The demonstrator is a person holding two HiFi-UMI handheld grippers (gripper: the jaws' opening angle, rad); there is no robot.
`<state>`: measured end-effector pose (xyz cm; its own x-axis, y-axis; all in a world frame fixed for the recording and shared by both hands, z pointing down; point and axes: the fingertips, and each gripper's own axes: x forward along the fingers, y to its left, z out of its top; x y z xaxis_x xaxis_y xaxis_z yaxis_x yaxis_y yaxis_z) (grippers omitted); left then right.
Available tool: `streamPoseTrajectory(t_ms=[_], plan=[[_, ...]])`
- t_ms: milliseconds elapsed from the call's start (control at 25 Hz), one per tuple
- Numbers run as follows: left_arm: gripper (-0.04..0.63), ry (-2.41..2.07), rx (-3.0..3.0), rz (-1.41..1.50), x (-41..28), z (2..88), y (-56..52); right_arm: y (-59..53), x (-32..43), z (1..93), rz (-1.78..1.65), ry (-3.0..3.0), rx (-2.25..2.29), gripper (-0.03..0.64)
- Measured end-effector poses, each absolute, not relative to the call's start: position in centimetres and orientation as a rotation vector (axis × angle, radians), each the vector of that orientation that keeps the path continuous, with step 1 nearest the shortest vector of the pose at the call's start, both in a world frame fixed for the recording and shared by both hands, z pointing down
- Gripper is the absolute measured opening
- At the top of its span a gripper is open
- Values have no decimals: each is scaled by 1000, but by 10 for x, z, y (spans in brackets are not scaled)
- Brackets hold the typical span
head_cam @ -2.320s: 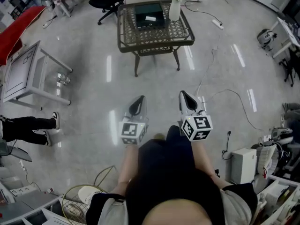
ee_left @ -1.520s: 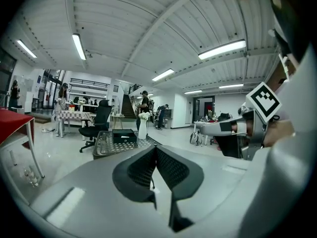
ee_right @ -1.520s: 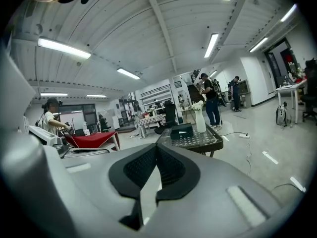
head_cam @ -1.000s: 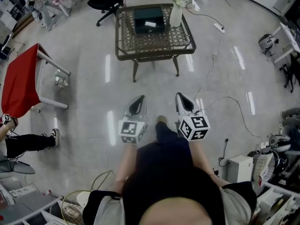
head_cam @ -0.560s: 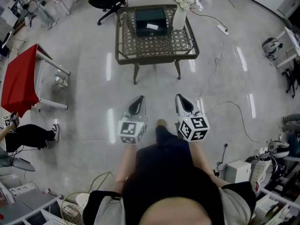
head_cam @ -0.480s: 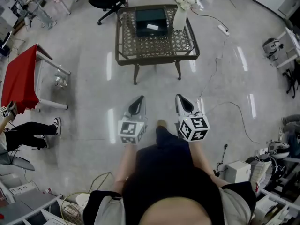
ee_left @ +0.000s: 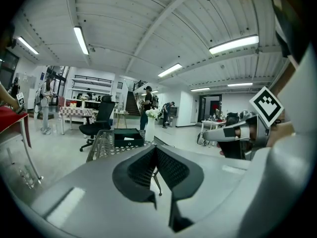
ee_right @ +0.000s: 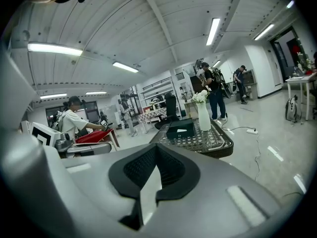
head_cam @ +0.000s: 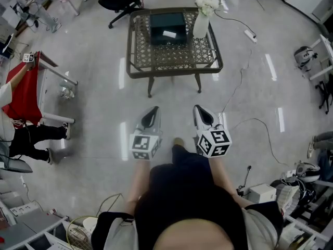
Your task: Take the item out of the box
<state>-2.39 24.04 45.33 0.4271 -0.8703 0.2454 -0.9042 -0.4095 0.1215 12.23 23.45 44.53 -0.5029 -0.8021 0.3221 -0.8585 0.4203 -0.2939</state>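
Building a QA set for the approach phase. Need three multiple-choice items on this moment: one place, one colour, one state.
1. Where does the dark box stand?
A) on the lattice table, beside the vase
B) under that table
C) between a gripper's jaws

2. What colour is the vase?
A) blue
B) white
C) black

3. How do the jaws of the two grippers stand?
A) wide apart
B) shut on the box
C) together, nothing between them

Key: 1 A, the head view shows the box on the table top, left of the vase. 2 B, the vase is white in every view. 3 C, left gripper and right gripper each show jaws meeting, empty, well short of the table.
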Motion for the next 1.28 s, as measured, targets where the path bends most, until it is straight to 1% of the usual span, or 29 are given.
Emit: streamPoseTrajectory(t_ms=[680, 1280], plan=[[8, -1605, 2419, 194, -17, 462, 184, 170, 130, 461, 652, -2532, 1443, 0], [8, -1613, 2419, 199, -10, 463, 181, 167, 136, 467, 698, -2531, 1424, 0]])
